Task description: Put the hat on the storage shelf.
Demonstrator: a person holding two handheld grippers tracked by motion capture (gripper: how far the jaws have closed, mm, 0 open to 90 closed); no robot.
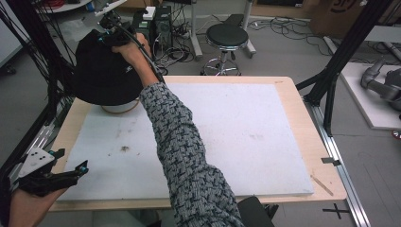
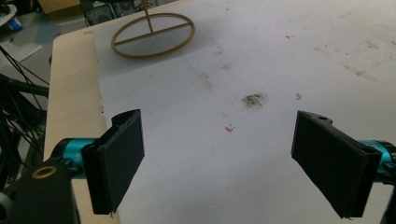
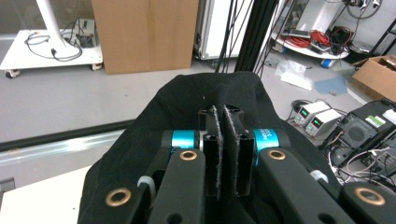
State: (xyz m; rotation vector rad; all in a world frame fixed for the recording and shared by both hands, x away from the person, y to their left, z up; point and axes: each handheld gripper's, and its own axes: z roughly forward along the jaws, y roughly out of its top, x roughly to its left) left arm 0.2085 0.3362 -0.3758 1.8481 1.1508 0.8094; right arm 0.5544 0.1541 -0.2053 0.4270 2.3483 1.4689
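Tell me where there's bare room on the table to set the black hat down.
The white mat lies bare from the sleeve across to its right edge. The far left corner is crowded: the black hat, pinched by the right hand-held gripper, hangs over the wooden stand.

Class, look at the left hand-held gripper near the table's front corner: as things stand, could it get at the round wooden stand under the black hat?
Probably yes. The left hand-held gripper is open, with bare white board between it and the stand's ring base. The black hat, held by the right hand-held gripper, hangs over it, so approach low.
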